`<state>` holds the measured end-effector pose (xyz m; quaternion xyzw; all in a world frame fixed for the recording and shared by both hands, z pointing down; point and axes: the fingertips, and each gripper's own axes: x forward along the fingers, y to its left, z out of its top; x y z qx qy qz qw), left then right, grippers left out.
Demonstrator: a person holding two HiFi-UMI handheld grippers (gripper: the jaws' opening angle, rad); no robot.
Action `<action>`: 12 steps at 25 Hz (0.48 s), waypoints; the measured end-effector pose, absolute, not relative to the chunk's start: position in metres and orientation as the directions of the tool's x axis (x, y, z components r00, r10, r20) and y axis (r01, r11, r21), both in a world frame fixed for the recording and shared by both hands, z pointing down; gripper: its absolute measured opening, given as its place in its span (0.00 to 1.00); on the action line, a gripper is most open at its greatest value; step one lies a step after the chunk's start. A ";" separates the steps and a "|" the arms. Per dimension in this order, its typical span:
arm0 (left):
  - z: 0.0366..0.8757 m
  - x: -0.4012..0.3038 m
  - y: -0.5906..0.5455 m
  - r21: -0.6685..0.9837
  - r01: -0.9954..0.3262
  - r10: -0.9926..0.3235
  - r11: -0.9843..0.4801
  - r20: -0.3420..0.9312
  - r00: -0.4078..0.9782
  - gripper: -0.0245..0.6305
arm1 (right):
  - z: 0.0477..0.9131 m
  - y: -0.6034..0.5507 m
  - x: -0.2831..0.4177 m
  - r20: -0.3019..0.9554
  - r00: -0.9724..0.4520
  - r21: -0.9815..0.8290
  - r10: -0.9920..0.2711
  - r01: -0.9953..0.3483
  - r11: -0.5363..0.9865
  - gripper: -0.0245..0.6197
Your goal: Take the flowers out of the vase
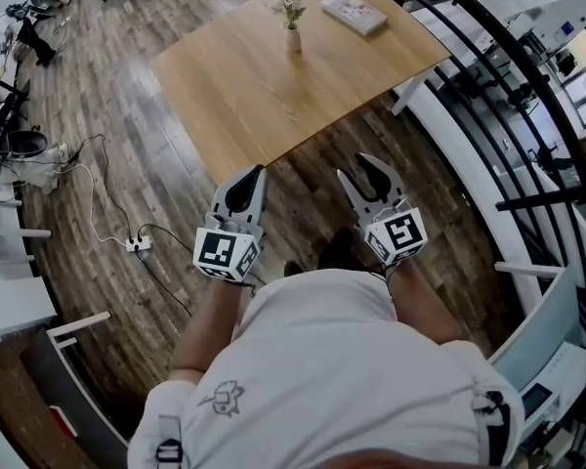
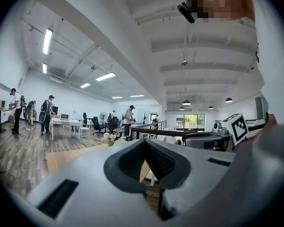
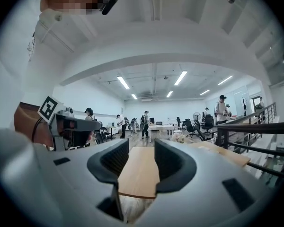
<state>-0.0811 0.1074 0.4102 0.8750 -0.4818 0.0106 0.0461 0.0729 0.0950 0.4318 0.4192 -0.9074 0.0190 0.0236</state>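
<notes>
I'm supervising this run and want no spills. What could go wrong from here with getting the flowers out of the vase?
The vase is slim and stands free on the far part of the table. Pulling the flowers without steadying it could tip it. The left gripper is shut, so it must open before it can hold anything. The power strip on the floor at the person's left could trip them.

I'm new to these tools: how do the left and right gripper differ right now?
The left gripper is shut, jaws together; the right gripper is open, table visible through its gap. From the head view, the left gripper's tip overlaps the table's corner; the right gripper shows over floor. Both are empty and point toward the table.
</notes>
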 end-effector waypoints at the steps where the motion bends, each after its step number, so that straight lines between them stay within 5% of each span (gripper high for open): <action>1: 0.411 -0.076 0.101 0.070 -0.845 -0.842 -0.531 0.067 0.535 0.04 | 0.433 0.089 0.077 0.061 -0.650 -0.020 -0.758 -0.760 0.650 0.31; 12: 0.404 -0.005 0.041 0.074 -0.837 -0.835 -0.542 0.069 0.547 0.04 | 0.429 0.031 0.136 0.057 -0.668 -0.035 -0.742 -0.744 0.667 0.31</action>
